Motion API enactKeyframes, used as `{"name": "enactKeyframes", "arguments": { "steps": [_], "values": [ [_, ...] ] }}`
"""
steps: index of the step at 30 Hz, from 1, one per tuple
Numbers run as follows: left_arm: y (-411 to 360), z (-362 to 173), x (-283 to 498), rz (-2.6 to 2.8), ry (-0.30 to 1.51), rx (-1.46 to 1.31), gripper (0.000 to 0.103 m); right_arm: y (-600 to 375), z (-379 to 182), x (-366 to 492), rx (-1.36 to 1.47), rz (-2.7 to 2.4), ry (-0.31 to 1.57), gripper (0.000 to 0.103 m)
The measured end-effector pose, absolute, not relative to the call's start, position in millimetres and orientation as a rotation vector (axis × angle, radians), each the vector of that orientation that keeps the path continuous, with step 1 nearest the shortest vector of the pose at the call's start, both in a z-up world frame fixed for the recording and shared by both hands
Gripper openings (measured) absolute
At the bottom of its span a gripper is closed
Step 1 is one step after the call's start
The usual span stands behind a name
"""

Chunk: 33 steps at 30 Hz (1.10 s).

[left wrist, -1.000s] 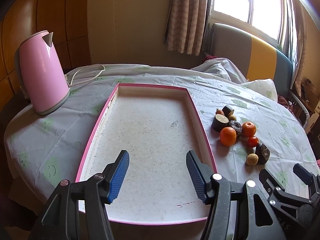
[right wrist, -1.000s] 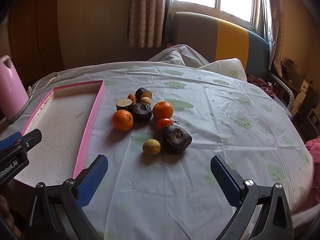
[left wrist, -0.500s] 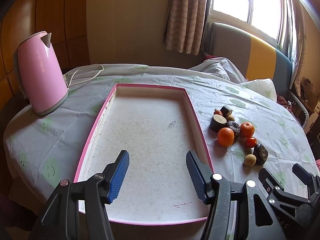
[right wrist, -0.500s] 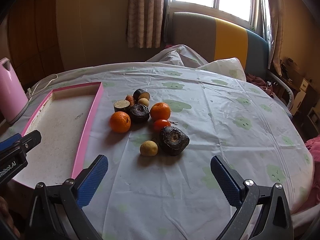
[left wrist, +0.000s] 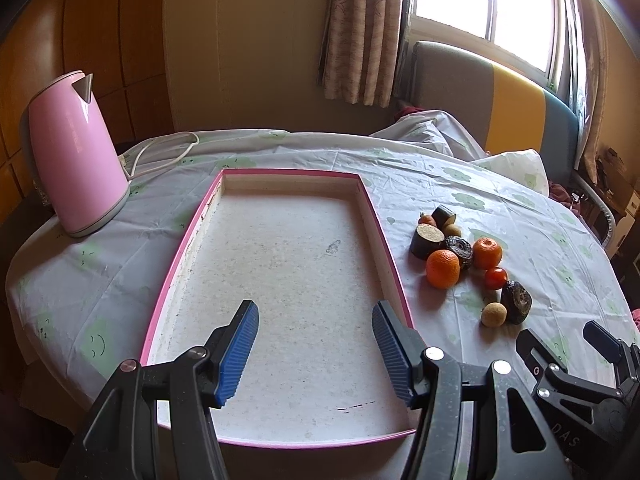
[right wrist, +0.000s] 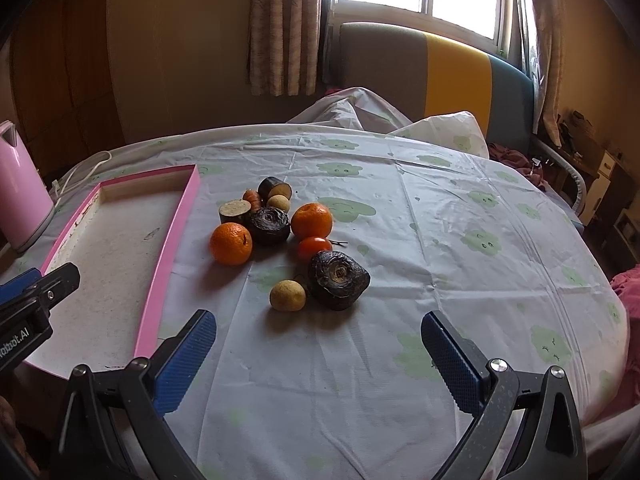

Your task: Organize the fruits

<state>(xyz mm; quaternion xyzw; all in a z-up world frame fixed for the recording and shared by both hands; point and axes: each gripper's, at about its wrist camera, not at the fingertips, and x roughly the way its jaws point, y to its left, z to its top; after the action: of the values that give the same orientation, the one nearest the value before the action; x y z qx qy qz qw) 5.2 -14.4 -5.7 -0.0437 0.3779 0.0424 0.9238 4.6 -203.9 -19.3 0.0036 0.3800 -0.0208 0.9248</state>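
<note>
A pink-rimmed tray (left wrist: 188, 236) lies on the table, its white floor bare; it also shows in the right wrist view (right wrist: 172, 236). To its right sits a cluster of fruit: two oranges (right wrist: 231, 243) (right wrist: 311, 220), a small red tomato (right wrist: 314, 248), two dark wrinkled fruits (right wrist: 338, 279) (right wrist: 269, 224), two small tan fruits (right wrist: 287, 295), two dark cut pieces (right wrist: 234, 211). The near orange shows in the left wrist view (left wrist: 442, 268). My left gripper (left wrist: 316, 348) is open over the tray's near end. My right gripper (right wrist: 318, 360) is open, low, just short of the fruit.
A pink electric kettle (left wrist: 74, 156) with a white cord stands left of the tray. The round table wears a white cloth with green cloud prints (right wrist: 460, 240). A padded bench and a window are behind. The right gripper shows at the left view's lower right (left wrist: 576, 360).
Both grippers have drifted slightly back and up, so the tray and fruit sit a little farther off. Both grippers stay open. Nothing on the table has moved.
</note>
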Motion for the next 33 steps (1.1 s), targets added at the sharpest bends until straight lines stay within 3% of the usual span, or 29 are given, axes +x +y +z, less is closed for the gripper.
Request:
{"name": "enactKeyframes", "arguments": {
  "steps": [13,16,18,21,33],
  "values": [
    [-34.1,-7.8,10.8,-0.128,0.794,-0.106,0.062,-240.4,-24.2,7.5,0.109,-0.028,0.783,0.101],
    [-43.8,-7.1,11.5,-0.218,0.805,-0.127,0.066,-257.9,-28.9,10.8,0.152,-0.011,0.804,0.079],
    [-51.6,-7.4,13.0,-0.251,0.826,-0.124,0.066,-271.0,-34.6,12.7,0.196,0.003,0.833,0.053],
    [-62.6,-8.7,15.2,-0.308,0.838,-0.123,0.066,-285.7,-42.0,13.9,0.216,0.006,0.861,0.041],
    [-122.9,-25.2,46.3,-0.468,0.959,0.013,0.053,-295.4,-45.8,30.1,0.228,0.077,0.889,0.039]
  ]
}}
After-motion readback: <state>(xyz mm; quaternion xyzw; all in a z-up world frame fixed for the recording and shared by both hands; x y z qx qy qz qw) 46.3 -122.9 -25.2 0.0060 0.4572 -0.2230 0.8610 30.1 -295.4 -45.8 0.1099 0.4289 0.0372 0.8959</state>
